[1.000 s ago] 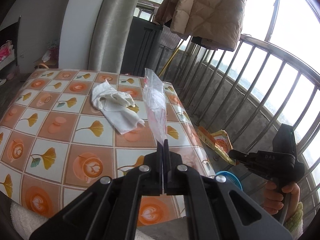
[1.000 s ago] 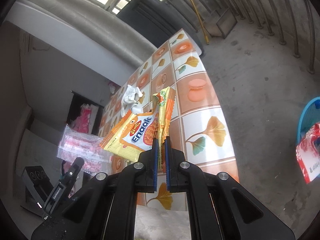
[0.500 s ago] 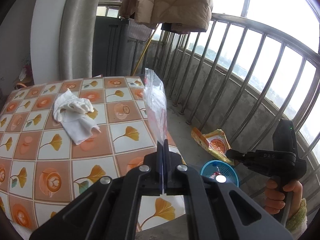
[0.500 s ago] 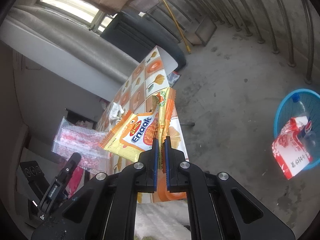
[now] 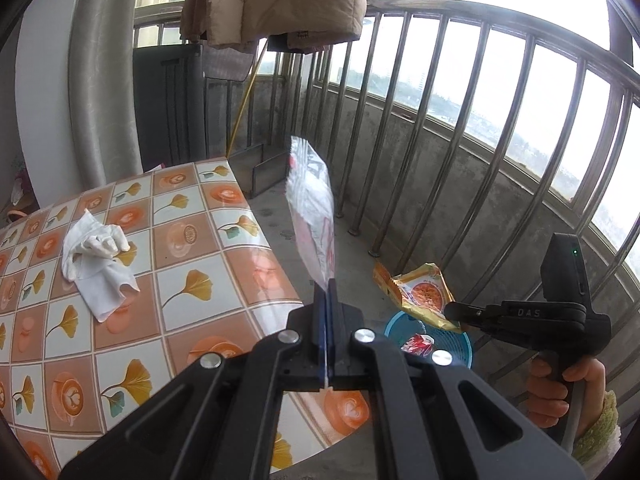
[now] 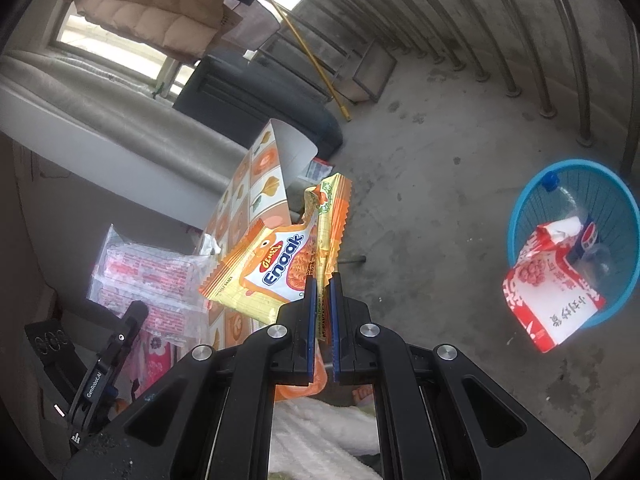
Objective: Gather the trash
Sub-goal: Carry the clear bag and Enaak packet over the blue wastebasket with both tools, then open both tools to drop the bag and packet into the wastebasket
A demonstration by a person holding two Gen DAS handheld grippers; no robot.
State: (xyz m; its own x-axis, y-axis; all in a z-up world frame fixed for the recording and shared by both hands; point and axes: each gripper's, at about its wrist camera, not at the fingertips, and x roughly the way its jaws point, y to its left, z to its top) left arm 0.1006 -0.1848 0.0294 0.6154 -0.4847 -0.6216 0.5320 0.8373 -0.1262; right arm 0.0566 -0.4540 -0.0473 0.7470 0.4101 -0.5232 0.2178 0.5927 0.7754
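Right wrist view: right tongs (image 6: 321, 288) clamp "Enaak" wrapper (image 6: 276, 268); left tongs (image 5: 326, 300) clamp clear bag (image 5: 312, 208).

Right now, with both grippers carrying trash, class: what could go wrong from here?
The right gripper holds the noodle wrapper by one edge, off to the side of the blue basket; it could drop onto the floor. A red-and-white bag already overhangs the basket rim, so added trash may slide off.

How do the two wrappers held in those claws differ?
The clear plastic bag is see-through with pink print; the Enaak packet is opaque yellow-orange. The bag stands up flat, pinched tight by the left gripper; the packet looks crumpled, its jaws slightly parted. Both are empty trash.
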